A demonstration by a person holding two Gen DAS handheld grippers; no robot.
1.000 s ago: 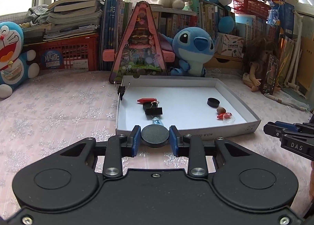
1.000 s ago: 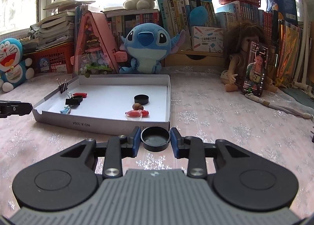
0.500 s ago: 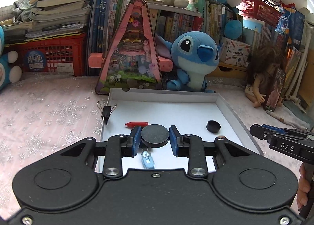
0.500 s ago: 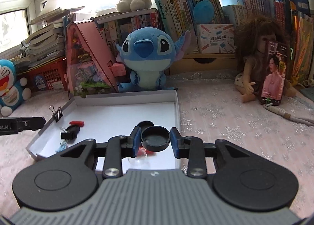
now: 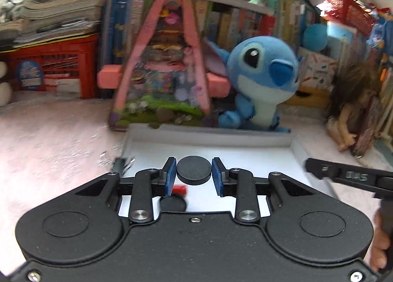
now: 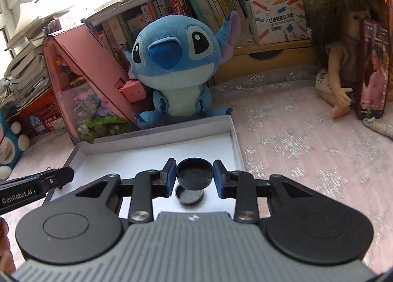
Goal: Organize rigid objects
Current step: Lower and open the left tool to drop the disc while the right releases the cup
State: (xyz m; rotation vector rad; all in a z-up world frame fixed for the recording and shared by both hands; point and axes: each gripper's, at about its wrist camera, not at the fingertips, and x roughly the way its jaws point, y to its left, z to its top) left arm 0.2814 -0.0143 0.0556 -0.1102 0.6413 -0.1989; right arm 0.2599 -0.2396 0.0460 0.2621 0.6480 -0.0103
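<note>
My left gripper (image 5: 194,176) is shut on a flat black disc (image 5: 194,168), held above the white tray (image 5: 208,135). Under it in the tray lie a red piece (image 5: 181,189) and a round black piece (image 5: 173,204); a binder clip (image 5: 120,162) sits blurred on the tray's left rim. My right gripper (image 6: 194,180) is shut on a black cap (image 6: 194,173), hollow side up, over the right part of the tray (image 6: 236,139). Another black cap (image 6: 189,196) rests on the tray floor just below it. Each gripper shows at the edge of the other's view.
A blue plush (image 6: 172,65) and a pink triangular toy house (image 5: 167,61) stand right behind the tray. A doll (image 6: 341,61) with a phone (image 6: 373,73) leaning on it sits at the right. A red crate (image 5: 61,65) and book stacks line the back.
Both grippers have travelled forward from the tray's near edge to over its floor, each keeping its black piece. The plush and toy house now loom closer.
</note>
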